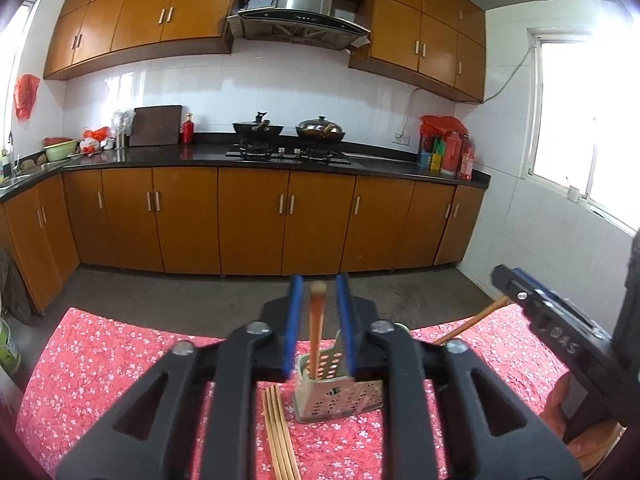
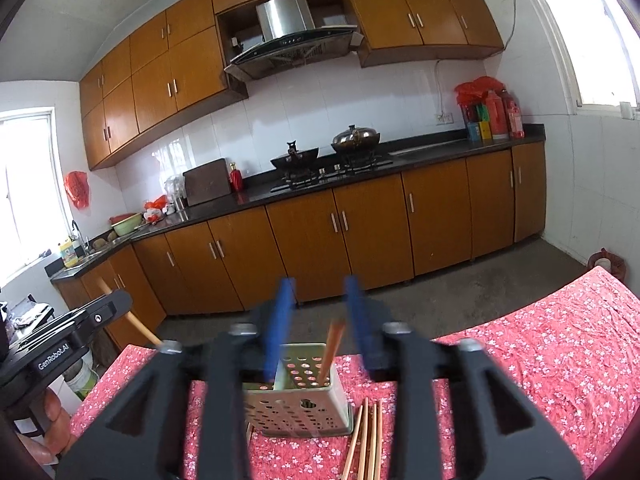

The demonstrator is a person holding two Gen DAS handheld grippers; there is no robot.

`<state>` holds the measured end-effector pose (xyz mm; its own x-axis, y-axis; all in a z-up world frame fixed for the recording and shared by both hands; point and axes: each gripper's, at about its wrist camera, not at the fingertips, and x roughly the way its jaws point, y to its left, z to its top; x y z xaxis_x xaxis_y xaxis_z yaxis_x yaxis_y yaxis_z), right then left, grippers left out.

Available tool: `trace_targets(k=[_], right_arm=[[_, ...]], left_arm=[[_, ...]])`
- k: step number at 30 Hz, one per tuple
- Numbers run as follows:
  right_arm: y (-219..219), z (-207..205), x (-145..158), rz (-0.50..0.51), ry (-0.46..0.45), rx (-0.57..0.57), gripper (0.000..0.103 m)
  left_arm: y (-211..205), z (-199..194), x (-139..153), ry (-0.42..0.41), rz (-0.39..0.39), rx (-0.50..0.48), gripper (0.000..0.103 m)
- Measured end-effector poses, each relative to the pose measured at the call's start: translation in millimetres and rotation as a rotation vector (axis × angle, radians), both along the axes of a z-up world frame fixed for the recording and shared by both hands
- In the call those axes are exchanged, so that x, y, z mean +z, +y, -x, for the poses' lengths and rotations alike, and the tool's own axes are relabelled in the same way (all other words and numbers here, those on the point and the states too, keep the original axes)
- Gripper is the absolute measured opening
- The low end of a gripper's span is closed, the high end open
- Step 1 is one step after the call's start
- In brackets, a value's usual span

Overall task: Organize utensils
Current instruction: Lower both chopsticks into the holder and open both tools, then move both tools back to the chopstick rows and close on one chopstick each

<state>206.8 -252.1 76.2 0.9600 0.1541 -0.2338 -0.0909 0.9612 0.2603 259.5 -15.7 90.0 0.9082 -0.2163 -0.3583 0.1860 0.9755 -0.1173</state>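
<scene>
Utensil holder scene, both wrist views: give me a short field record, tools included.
holder: perforated metal, upright on floral tablecloth
left tool: open, fingers either side of upright chopstick standing in holder
right tool: open, fingers either side of leaning chopstick in holder
loose chopsticks: bundle lying flat on tablecloth beside holder

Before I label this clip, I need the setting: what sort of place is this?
A home kitchen, most likely: orange-brown wooden cabinets, a steel range hood above a gas stove with two dark woks, and a black stone countertop.
</scene>
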Motion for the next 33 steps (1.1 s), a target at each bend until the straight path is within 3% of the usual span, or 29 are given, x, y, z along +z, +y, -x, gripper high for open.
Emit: trace_targets(k=[7, 12, 18, 22, 26, 33], right_arm=[[-14, 26, 13, -0.011, -0.023, -0.022, 0.041], [-33, 47, -14, 0.035, 0.05, -0.09, 0.042], [-47, 38, -101, 0.048, 0.341, -0.097, 0.04], [-38, 31, -163, -0.008, 0.544, 0.003, 0.021], [-14, 36, -186, 0.013, 0.593, 0.076, 0.018], [8, 30, -201, 0.069, 0.631, 0.115, 0.018]], left_arm=[[22, 21, 14, -0.023, 0.023, 0.053, 0.036], [49, 53, 5, -0.015, 0.007, 0.116, 0.042], [82, 70, -59, 0.129, -0.032, 0.2, 0.043], [96, 69, -119, 0.291, -0.03, 0.214, 0.043], [96, 71, -154, 0.385, -0.013, 0.193, 0.042], [84, 75, -174, 0.435, 0.0, 0.156, 0.042]])
